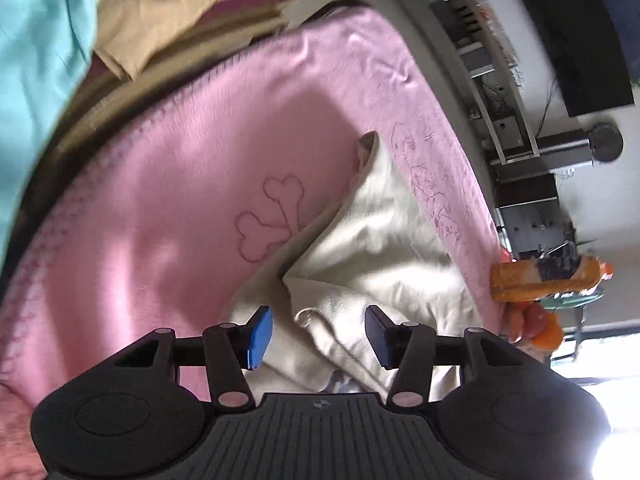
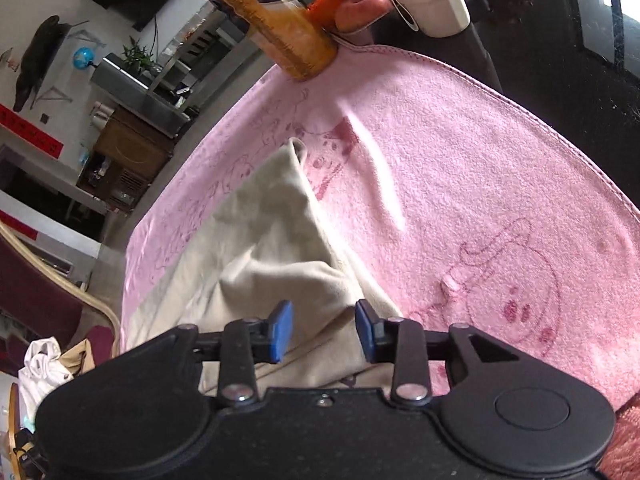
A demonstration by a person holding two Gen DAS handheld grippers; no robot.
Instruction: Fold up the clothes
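Note:
A cream garment lies crumpled on a pink towel with cartoon outlines. In the left wrist view, my left gripper hovers over the garment's near folds. Its jaws stand apart, and the blue pads do not press on the cloth. The right wrist view shows the same cream garment on the pink towel, one corner pointing away from me. My right gripper stands open just above the garment's near part, with cloth showing in the gap between its fingers.
An orange bottle lies at the towel's far edge beside orange fruit. Teal cloth and tan cloth lie beyond the towel. A maroon chair with white clothing stands at the left. Shelves and furniture line the room.

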